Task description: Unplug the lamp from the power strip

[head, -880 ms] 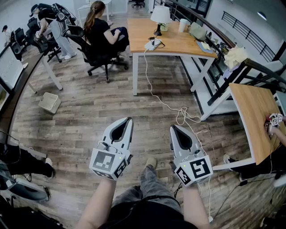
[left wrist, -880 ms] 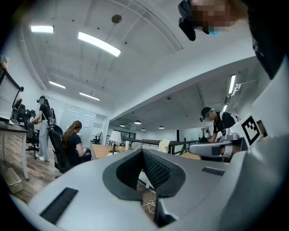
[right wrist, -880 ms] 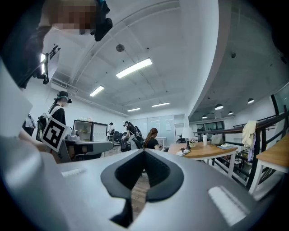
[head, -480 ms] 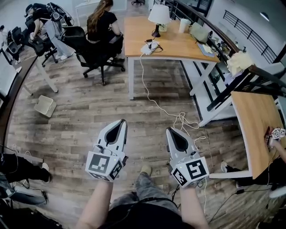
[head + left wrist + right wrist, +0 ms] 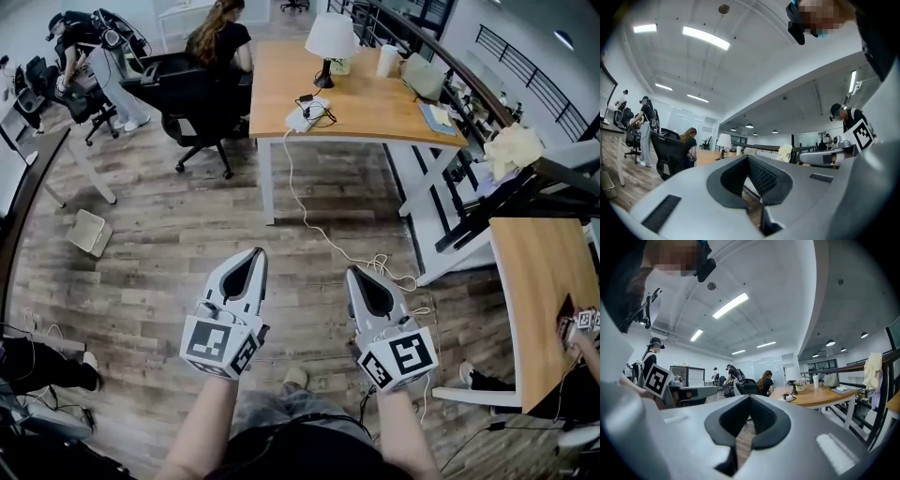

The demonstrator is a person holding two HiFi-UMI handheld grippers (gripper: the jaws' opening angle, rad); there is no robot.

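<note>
Lamp [image 5: 334,37] and power strip [image 5: 302,116] on desk [image 5: 394,108], well ahead of both grippers. Left gripper [image 5: 258,253], right gripper [image 5: 352,272] — jaws together, nothing held.

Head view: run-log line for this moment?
left gripper: shut, empty | right gripper: shut, empty | lamp: on desk near power strip, far, untouched

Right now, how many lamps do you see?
1: the lamp stands at the far edge of the wooden desk, behind the power strip. Others may be hidden.
</note>
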